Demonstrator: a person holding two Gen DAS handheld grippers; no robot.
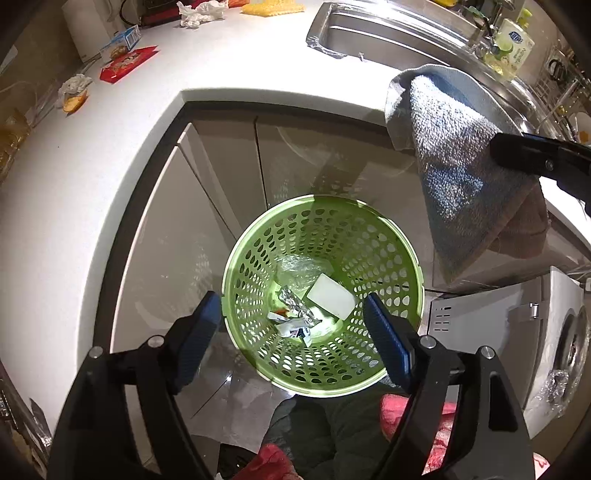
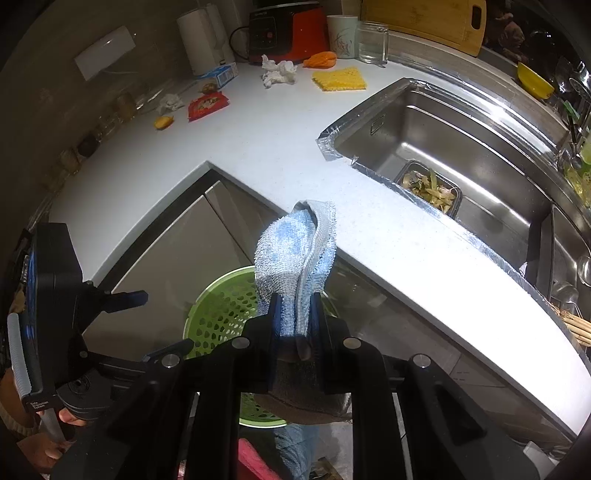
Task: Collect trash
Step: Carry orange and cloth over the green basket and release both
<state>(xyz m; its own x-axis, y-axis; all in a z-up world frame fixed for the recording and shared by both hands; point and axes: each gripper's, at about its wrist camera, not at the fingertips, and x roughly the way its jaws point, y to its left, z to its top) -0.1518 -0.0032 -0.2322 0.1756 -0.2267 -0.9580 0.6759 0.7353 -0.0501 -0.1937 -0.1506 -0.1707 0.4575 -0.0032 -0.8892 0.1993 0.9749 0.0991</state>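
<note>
White countertop (image 1: 110,192) wraps the upper left of the left wrist view, bending round a corner above glossy cabinet doors (image 1: 207,206). At about 11 o'clock lie a red snack packet (image 1: 127,63), a crumpled tissue (image 1: 74,84) beside an orange scrap, and farther up another crumpled tissue (image 1: 201,10). A steel sink (image 1: 388,33) sits at 1 o'clock. On the floor below stands a green perforated basket (image 1: 321,295), holding a white flat piece (image 1: 330,301), clear plastic film, a foil strip and small torn wrappers. The left gripper (image 1: 291,347) hangs straight over the basket, its blue-padded fingers (image 1: 197,332) spread wide with nothing between them. At 3 o'clock a grey-blue towel (image 1: 454,155) dangles in front of the counter edge, partly hiding the cabinet.

Seen from the right wrist, the same countertop (image 2: 280,140) runs from 10 to 4 o'clock, with the sink (image 2: 443,147) and a tray of vegetable scraps (image 2: 430,186) at 2 o'clock. Near 12 o'clock are a yellow cloth (image 2: 340,78), tissue (image 2: 279,72), a red appliance (image 2: 288,31) and a cup. The right gripper (image 2: 295,317) is clenched on the towel (image 2: 295,254), which stands up between the fingers and blocks much of the basket (image 2: 218,314) behind. The left gripper (image 2: 122,321) shows at 9 o'clock, fingers apart.
</note>
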